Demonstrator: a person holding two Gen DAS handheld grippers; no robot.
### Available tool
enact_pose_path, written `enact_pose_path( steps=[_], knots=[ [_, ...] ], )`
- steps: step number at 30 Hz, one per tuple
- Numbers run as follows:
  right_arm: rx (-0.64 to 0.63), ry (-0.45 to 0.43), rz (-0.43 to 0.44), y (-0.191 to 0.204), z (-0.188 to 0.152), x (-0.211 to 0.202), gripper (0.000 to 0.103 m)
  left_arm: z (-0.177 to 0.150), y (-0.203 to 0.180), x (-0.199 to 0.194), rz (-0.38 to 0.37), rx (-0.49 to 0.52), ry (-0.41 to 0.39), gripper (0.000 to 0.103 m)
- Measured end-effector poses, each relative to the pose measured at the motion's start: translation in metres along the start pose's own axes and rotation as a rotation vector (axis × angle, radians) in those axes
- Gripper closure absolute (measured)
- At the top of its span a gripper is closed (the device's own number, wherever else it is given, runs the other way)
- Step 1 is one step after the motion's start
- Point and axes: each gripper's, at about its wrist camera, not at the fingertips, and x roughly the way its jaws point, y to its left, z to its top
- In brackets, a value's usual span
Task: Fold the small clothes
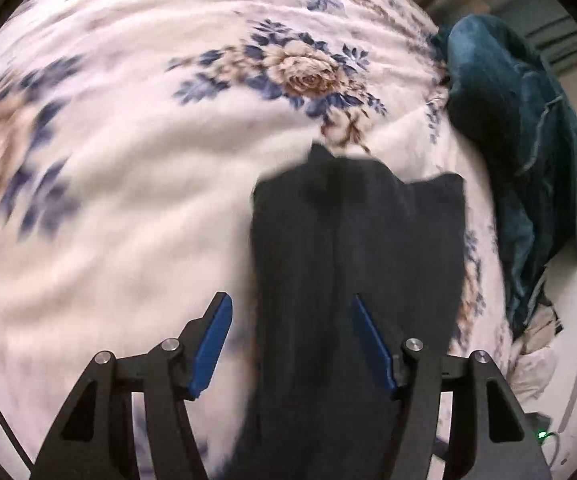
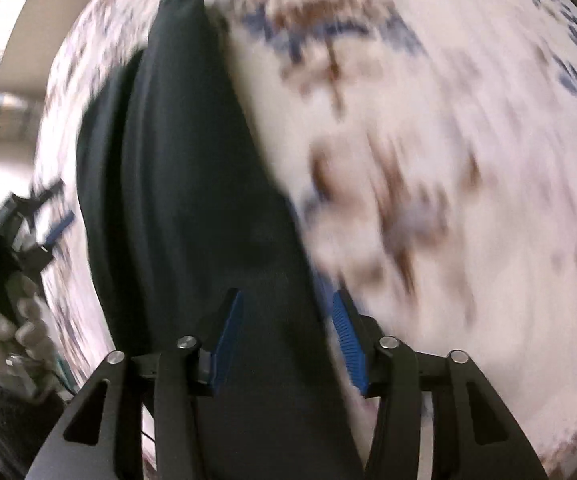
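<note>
A black garment (image 1: 348,248) lies flat and long on the floral blanket (image 1: 148,168), folded into a narrow strip with a sleeve corner sticking out at its far right. My left gripper (image 1: 290,298) hovers open over its near end; the right pad is above the cloth, the left pad above the blanket. In the right wrist view the same black garment (image 2: 184,184) runs away to the upper left. My right gripper (image 2: 287,294) stands open above it, with the pads pressing on nothing. My left gripper (image 2: 54,216) shows blurred at the left edge.
A heap of teal clothes (image 1: 520,140) sits at the blanket's right edge, just beyond the black garment. A gloved hand (image 2: 16,332) holds the left gripper at the lower left. The floral blanket (image 2: 448,140) stretches wide to the right, blurred.
</note>
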Motion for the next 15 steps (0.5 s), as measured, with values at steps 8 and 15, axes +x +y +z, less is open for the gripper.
enact_pose_path(
  steps=[8,15],
  knots=[
    [0.022,-0.05,0.032,0.022,0.068,0.026,0.029,0.043,-0.006,0.004,0.1,0.211,-0.088,0.102],
    [-0.038,-0.034,0.027,0.028,0.101,0.034,0.029,0.076,0.024,0.014,0.05,0.07,-0.048,0.102]
  ],
)
